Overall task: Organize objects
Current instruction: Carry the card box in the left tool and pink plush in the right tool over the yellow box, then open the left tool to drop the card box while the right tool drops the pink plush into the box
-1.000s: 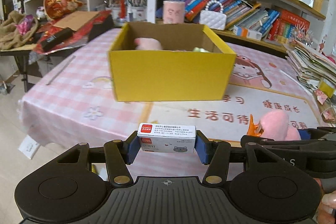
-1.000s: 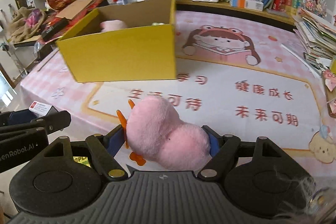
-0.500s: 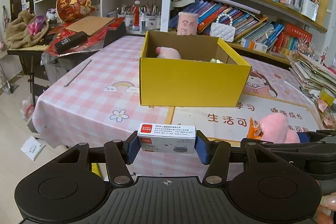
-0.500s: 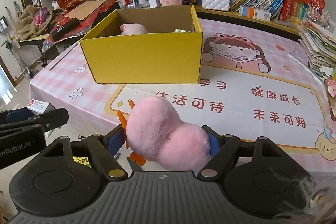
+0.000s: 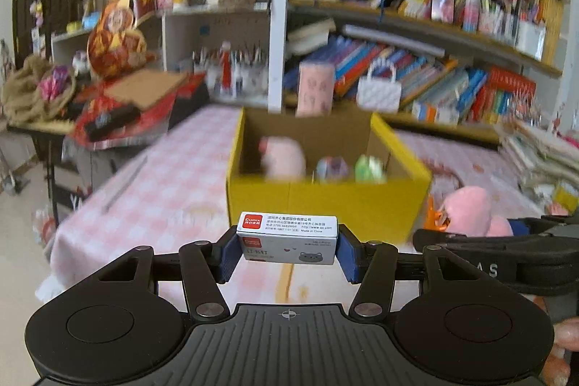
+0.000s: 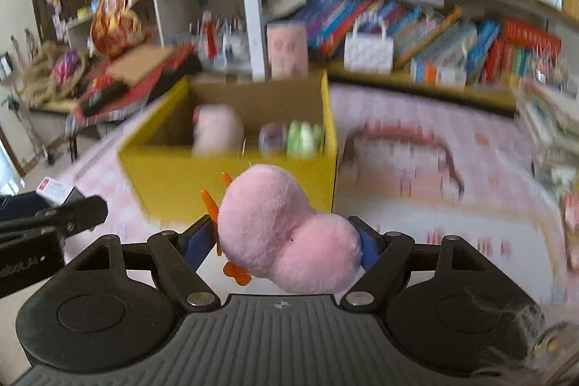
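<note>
Cluttered bookshelves behind pink checked table point(image 5: 152, 190); yellow box point(image 5: 325, 201) ahead of both tongs, three items inside. Left gripper point(image 5: 287, 250) clamps one small white staple box point(image 5: 287, 239), right gripper point(image 6: 280, 246) squeezes one pink plush toy point(image 6: 286, 234). Carry step; next likely reach over box rim, then release.

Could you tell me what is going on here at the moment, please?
A person is tidying items into a yellow box on a pink checked table, with a gripper in each hand. The left gripper is shut on a small white staple box; the right gripper is shut on a pink plush toy. Both are held in front of the box, which already holds another pink plush and a few small items.
</note>
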Available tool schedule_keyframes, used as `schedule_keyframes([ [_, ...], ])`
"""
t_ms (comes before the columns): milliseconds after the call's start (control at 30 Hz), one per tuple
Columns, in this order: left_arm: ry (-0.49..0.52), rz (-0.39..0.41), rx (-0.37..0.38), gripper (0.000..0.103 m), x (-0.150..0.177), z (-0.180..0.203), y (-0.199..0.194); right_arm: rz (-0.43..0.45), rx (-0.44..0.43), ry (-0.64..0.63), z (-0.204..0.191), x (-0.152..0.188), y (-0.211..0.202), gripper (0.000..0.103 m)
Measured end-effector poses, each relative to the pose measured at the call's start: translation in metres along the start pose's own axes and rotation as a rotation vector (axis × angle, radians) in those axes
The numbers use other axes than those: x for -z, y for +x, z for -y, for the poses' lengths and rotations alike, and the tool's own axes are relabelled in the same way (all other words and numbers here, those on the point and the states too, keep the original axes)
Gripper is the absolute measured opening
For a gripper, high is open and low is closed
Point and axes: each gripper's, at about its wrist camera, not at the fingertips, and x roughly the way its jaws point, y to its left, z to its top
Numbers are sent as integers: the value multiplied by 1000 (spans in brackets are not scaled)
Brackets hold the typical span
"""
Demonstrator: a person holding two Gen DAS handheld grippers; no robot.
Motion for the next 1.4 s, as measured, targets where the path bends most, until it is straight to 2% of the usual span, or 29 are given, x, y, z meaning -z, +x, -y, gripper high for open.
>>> schedule_keyframes([
  [167,9,91,-13,53,-43,13,28,145,6,-4,11,-61,25,76],
  [333,33,111,-31,53,-71,28,69,175,-26,-17,23,-105,61,76],
  [500,39,47,-64,53,-74,36,113,84,-106,-61,27,-125,107,76],
  [667,38,-35,-91,53,-67,39,144,-28,-187,-120,22,-126,150,76],
  [800,47,-86,-114,53,-64,40,161,-100,-210,-161,15,-124,180,76],
  [1067,53,-169,-139,53,-57,41,187,-213,-264,-239,5,-124,217,76],
  [1400,39,-204,-154,54,-51,40,200,-262,-272,-260,4,-121,231,79],
])
